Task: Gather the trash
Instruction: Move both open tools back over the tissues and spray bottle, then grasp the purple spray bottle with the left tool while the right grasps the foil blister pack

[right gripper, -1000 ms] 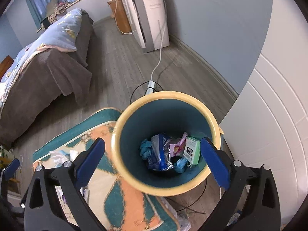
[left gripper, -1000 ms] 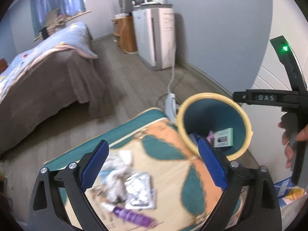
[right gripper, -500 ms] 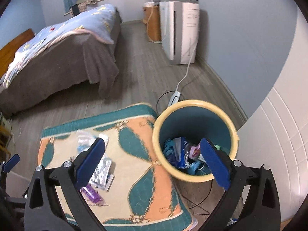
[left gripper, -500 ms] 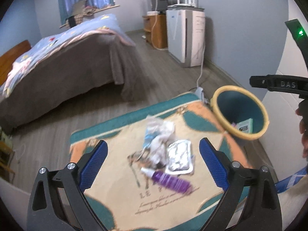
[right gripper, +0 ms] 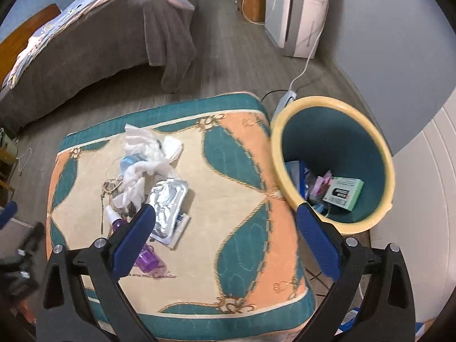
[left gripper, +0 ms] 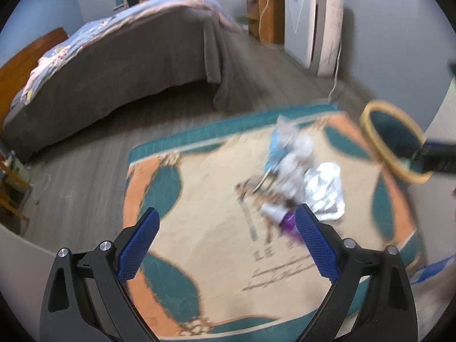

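A patterned rug [right gripper: 233, 193] [left gripper: 205, 228] holds a pile of trash: crumpled white tissues [right gripper: 148, 156] [left gripper: 293, 154], a silver foil pack [right gripper: 168, 202] [left gripper: 325, 191] and a small purple bottle [right gripper: 145, 253] [left gripper: 287, 222]. A yellow-rimmed teal bin [right gripper: 333, 165] [left gripper: 393, 142] stands at the rug's right edge with a green box [right gripper: 343, 193] and wrappers inside. My left gripper [left gripper: 226, 245] is open and empty above the rug, left of the pile. My right gripper [right gripper: 225, 233] is open and empty above the rug between pile and bin.
A bed [right gripper: 94, 45] with a brown cover fills the left. A white appliance [right gripper: 296, 14] with a cord stands by the far wall, beside a wooden cabinet [left gripper: 265, 17]. A white panelled wall [right gripper: 421, 199] is right of the bin. Wood floor surrounds the rug.
Both grippers have pulled back and left from the bin, bringing the rug and trash pile into view. Both stay open and empty.
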### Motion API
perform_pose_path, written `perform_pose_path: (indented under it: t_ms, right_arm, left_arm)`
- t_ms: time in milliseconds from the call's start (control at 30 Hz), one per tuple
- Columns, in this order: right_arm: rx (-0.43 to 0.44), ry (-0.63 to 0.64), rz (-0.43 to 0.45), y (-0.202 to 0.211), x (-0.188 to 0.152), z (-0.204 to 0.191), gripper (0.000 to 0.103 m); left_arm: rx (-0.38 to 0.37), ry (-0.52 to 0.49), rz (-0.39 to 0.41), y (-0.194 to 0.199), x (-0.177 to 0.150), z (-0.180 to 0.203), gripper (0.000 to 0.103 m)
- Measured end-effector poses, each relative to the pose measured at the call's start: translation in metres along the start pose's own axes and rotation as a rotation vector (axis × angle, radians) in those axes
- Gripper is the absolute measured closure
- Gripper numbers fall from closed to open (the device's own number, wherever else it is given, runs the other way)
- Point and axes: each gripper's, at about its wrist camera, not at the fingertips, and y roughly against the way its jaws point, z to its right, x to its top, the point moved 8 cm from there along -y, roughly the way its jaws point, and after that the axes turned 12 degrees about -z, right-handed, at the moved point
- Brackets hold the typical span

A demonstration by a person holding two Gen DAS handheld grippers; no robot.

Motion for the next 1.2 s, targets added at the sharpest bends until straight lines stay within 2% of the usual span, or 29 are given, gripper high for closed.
perform_pose_path:
  t_ms: [67,233,333,500,600,733,833,933,1000,1100,1200]
  right_arm:
    - [0.016,-0.005,-0.014,-0.005,0.001,-0.005,0.006]
    - [0.018,0.008,-0.041,-0.017,0.005,-0.015,0.006]
    - [-0.007,0.031,-0.057,-0.025,0.007,-0.017,0.006]
    - [-0.021,0.031,-0.081,-0.037,0.010,-0.011,0.006]
    - [-0.012,-0.001,-0.093,-0.044,0.014,-0.003,0.006]
    - [0.061,-0.090,-0.137,-0.060,0.015,0.004,0.007]
    - [0.065,-0.104,-0.163,-0.073,0.016,0.003,0.008]
    - [0.076,-0.111,-0.188,-0.084,0.017,-0.002,0.012]
    - [0.097,-0.118,-0.200,-0.089,0.017,-0.008,0.016]
    - [0.122,-0.120,-0.218,-0.097,0.018,-0.019,0.021]
    - [0.139,-0.115,-0.230,-0.104,0.020,-0.032,0.021]
  left_arm:
    - [-0.002,0.005,-0.051,-0.014,-0.006,0.002,0.008]
    - [-0.054,0.043,-0.061,-0.027,-0.009,0.015,0.008]
    - [-0.074,0.039,-0.101,-0.044,-0.014,0.035,0.008]
    - [-0.120,0.032,-0.125,-0.062,-0.012,0.066,0.008]
    - [-0.146,0.047,-0.150,-0.075,-0.012,0.078,0.008]
    - [-0.173,0.077,-0.170,-0.090,-0.012,0.085,0.009]
    - [-0.191,0.086,-0.191,-0.101,-0.014,0.088,0.010]
    - [-0.226,0.083,-0.207,-0.108,-0.017,0.091,0.018]
    - [-0.238,0.068,-0.223,-0.112,-0.018,0.092,0.034]
    - [-0.210,0.042,-0.227,-0.115,-0.021,0.086,0.049]
    - [-0.249,0.079,-0.228,-0.113,-0.021,0.074,0.050]
